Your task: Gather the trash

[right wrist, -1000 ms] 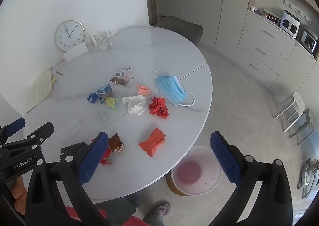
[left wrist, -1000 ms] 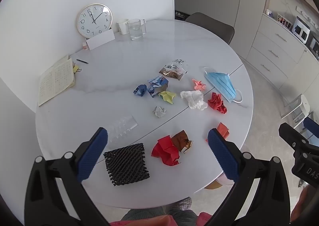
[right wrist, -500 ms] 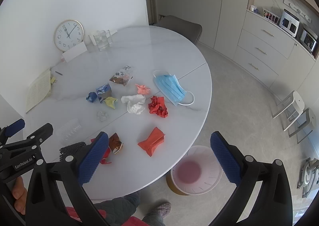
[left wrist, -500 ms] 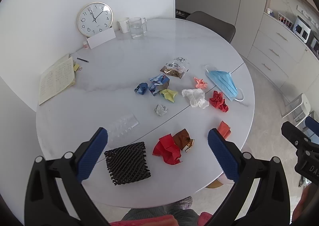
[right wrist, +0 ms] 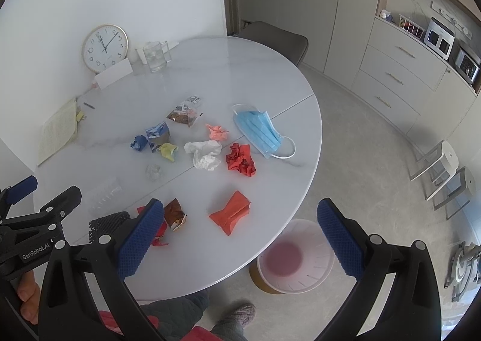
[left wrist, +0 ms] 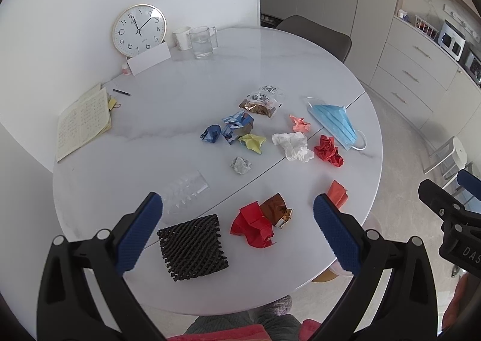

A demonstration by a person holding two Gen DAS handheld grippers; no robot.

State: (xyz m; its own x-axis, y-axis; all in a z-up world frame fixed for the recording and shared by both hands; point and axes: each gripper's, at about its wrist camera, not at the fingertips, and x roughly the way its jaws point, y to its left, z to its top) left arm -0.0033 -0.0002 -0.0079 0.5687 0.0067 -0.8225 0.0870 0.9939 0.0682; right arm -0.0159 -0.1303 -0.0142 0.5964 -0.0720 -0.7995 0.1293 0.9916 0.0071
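I hold both grippers, left gripper (left wrist: 237, 231) and right gripper (right wrist: 240, 234), wide open and empty above the round white marble table (right wrist: 210, 76) strewn with crumpled paper; a pink bin (right wrist: 296, 256) stands on the grey floor (right wrist: 360, 160).

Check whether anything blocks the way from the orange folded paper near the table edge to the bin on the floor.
Nothing visible does. The orange folded paper lies alone near the table edge, and the pink-lined bin stands open just below that edge. The right gripper hangs above with jaws open and empty.
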